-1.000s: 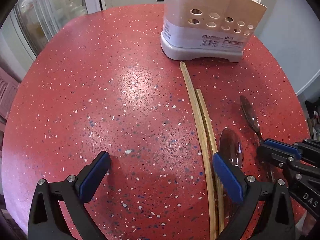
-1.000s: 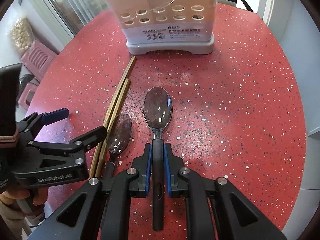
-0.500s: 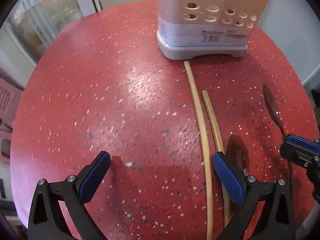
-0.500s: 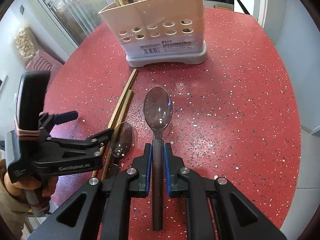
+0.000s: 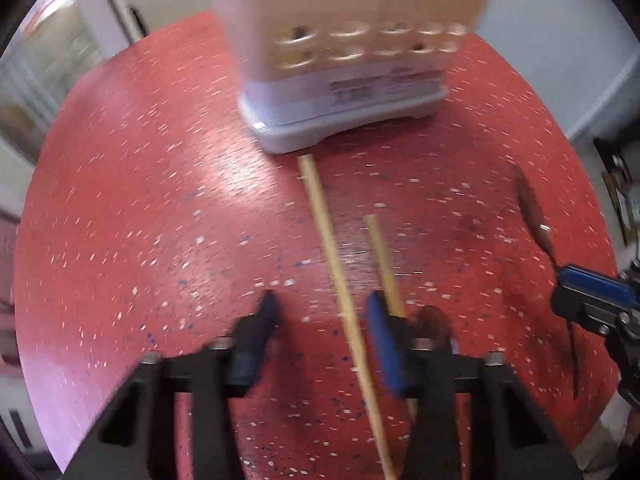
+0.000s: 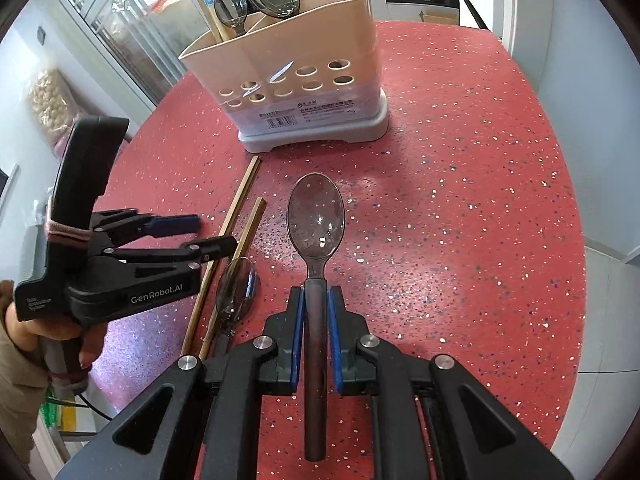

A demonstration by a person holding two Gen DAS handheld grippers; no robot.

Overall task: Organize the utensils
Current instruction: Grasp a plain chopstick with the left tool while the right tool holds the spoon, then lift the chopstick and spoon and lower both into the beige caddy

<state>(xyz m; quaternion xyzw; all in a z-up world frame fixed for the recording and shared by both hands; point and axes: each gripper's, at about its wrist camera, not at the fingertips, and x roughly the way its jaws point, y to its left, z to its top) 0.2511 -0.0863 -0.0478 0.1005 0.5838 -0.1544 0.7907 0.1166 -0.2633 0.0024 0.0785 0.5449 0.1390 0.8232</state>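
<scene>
- The held spoon is clamped by its dark handle in the right claw; its long axis runs along the claw fingers, bowl forward toward the utensil holder, above the red speckled table.
- A second spoon is seen lying on the table, bowl toward the holder, just beside two chopsticks.
- The chopsticks lie roughly parallel, tips toward the holder base; the longer one ends just short of it.
- The left claw is closing; the longer chopstick is seen between its blue pads, with no contact made out through the blur.
- "GenRobot.AI" is read on the left claw body in the right wrist view; a barcode label with small print, not legible, is fixed to the holder front.
- Two spoons and wooden sticks stand upright in the holder.
</scene>
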